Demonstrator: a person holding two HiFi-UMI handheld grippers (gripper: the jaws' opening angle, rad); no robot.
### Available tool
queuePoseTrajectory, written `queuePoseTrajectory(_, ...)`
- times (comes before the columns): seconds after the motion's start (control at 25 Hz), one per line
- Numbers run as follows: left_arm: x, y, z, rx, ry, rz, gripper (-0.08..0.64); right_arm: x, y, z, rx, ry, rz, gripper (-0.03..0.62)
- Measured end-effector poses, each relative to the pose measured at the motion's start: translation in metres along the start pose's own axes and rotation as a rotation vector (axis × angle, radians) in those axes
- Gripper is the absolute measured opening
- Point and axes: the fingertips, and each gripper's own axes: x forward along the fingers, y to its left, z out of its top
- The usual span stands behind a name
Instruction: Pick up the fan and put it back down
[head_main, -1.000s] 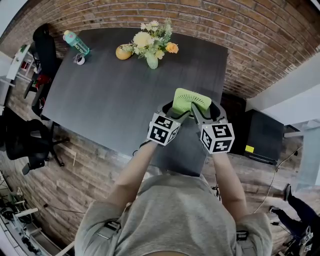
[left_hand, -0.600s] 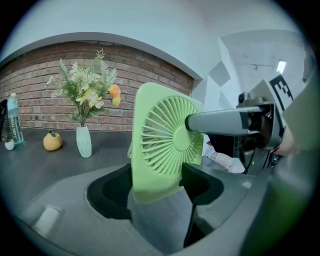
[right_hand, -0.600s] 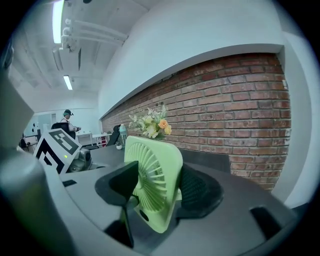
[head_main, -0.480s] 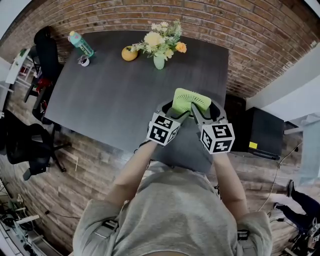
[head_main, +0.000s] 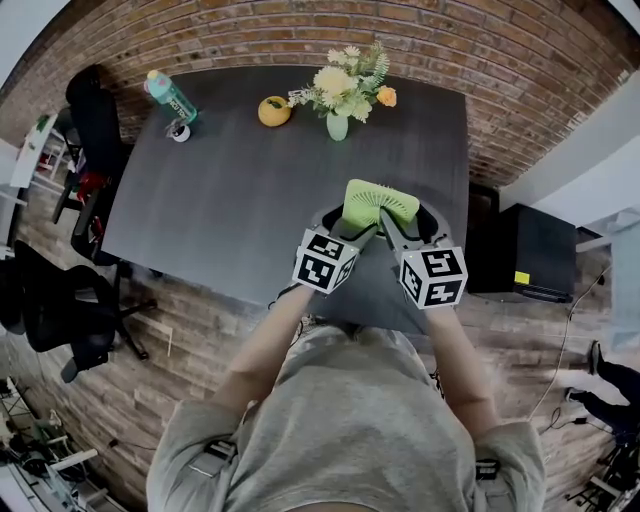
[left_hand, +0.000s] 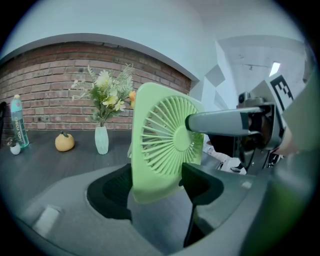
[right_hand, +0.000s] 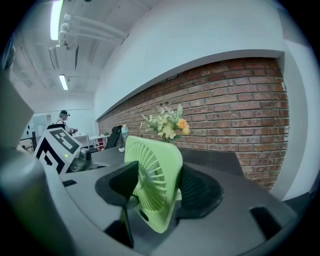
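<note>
You have the green fan (head_main: 380, 203) pinched from two sides. The left hand-held gripper (head_main: 345, 225) is clenched on its lower left part, one pad on the grille face and the other behind the housing. The right hand-held gripper (head_main: 412, 222) grasps the opposite edge the same way, front and back. Sharing the load like this likely keeps the flat, thin body upright and stops it swinging about a single pinch point. Both pads sit on the frame and the face, not poked through the grille slots.

The fan sits over the near right part of the dark table (head_main: 250, 200), close to your body. No view shows its underside, so I cannot tell whether it is clear of the surface, though it looks raised.

At the far edge stand a vase of flowers (head_main: 337, 125), a round yellow-orange fruit (head_main: 274, 111) just left of it, and a teal bottle (head_main: 170, 95) in the far left corner with a small ring-like object (head_main: 180, 131) beside it. All are well apart from the fan, and the tabletop beneath and around it is bare, so nothing blocks a set-down. The table's right edge is near, with a black cabinet (head_main: 535, 255) beyond it, so put the fan down inboard of that edge.
</note>
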Motion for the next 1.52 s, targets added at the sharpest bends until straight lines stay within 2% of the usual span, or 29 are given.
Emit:
queuePoseTrajectory(0.56, -0.057, 0.071, -0.025, -0.024, 0.003, 0.017, 0.319, 0.047, 0.082, 0.004, -0.013, 0.019, 0.022, 0.244)
queuePoseTrajectory(1.52, -0.122, 0.195, -0.079, -0.113, 0.033, 0.142, 0.319, 0.15, 0.196, -0.009, -0.039, 0.078, 0.166, 0.244)
